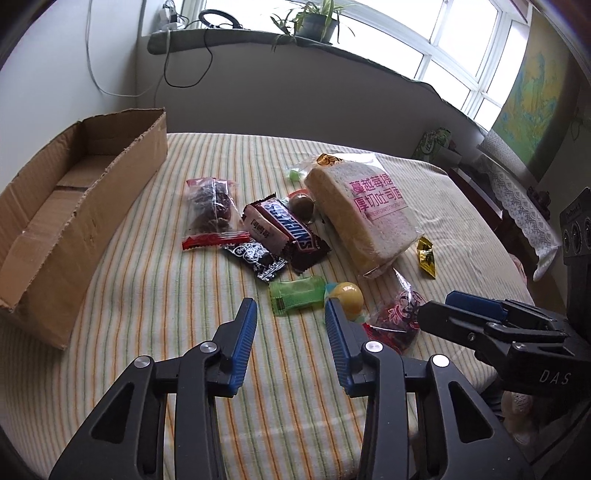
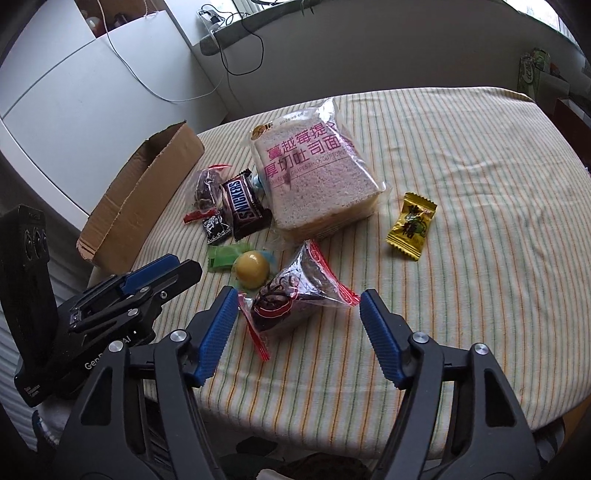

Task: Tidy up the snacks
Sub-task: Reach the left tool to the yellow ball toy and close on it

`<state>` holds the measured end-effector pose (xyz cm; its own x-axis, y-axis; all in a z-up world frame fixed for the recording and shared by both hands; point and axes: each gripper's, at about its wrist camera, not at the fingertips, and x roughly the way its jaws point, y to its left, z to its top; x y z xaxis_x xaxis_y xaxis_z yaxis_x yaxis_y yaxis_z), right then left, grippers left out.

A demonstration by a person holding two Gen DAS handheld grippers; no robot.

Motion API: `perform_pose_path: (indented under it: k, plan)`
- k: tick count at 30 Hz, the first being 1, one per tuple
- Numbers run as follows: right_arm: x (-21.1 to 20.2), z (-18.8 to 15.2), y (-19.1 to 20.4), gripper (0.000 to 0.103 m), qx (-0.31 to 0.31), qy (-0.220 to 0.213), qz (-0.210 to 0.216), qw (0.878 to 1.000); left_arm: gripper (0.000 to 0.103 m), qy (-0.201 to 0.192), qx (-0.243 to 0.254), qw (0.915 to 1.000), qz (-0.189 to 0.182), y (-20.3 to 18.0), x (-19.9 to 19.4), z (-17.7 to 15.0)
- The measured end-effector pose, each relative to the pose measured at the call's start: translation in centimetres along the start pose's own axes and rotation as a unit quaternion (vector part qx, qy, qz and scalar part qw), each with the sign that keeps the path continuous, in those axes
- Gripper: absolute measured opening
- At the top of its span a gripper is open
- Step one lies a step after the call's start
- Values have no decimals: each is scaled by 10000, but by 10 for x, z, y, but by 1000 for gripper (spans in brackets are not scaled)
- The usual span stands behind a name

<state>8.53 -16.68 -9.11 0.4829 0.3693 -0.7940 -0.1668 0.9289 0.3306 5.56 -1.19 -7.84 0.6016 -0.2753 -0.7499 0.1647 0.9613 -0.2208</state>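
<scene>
Snacks lie on a striped table: a bagged bread loaf [image 1: 360,210] [image 2: 314,177], a Snickers bar [image 1: 291,229] [image 2: 242,206], a green candy [image 1: 295,299] [image 2: 225,256], a yellow ball [image 1: 349,297] [image 2: 253,273], a clear bag of dark fruit [image 1: 210,206], a red-edged bag of dark snacks [image 1: 397,317] [image 2: 291,295] and a yellow candy [image 2: 412,225]. An empty cardboard box [image 1: 74,221] [image 2: 144,195] stands at the left. My left gripper [image 1: 291,317] is open and empty, just before the green candy. My right gripper [image 2: 299,310] is open, its fingers on either side of the red-edged bag.
A black patterned wrapper [image 1: 255,258] and a red strip packet [image 1: 214,240] lie by the Snickers. A windowsill with a potted plant [image 1: 317,22] and cables runs behind the table. A white cabinet [image 2: 74,92] stands at the left.
</scene>
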Motion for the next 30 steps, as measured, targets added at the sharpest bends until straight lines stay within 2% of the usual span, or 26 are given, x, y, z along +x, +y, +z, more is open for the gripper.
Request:
perform_pose_path:
  k: [8, 13, 17, 23, 30]
  plan:
    - [19, 4, 1, 70, 121, 114, -256, 9995, 32, 95, 334, 9992, -183, -2, 6, 6]
    - [28, 9, 5, 66, -118, 150, -484, 9986, 32, 124, 394, 9987, -288, -5, 9, 3]
    - [26, 10, 6, 57, -364, 110, -705, 9968, 32, 154, 528, 9980, -309, -11, 13, 3]
    - [19, 10, -4, 56, -609, 24, -1106, 9920, 32, 212, 641, 9970, -366, -20, 21, 4]
    - [8, 16, -29, 56, -404, 1, -1194, 9920, 32, 264, 847, 9955, -320, -35, 33, 5]
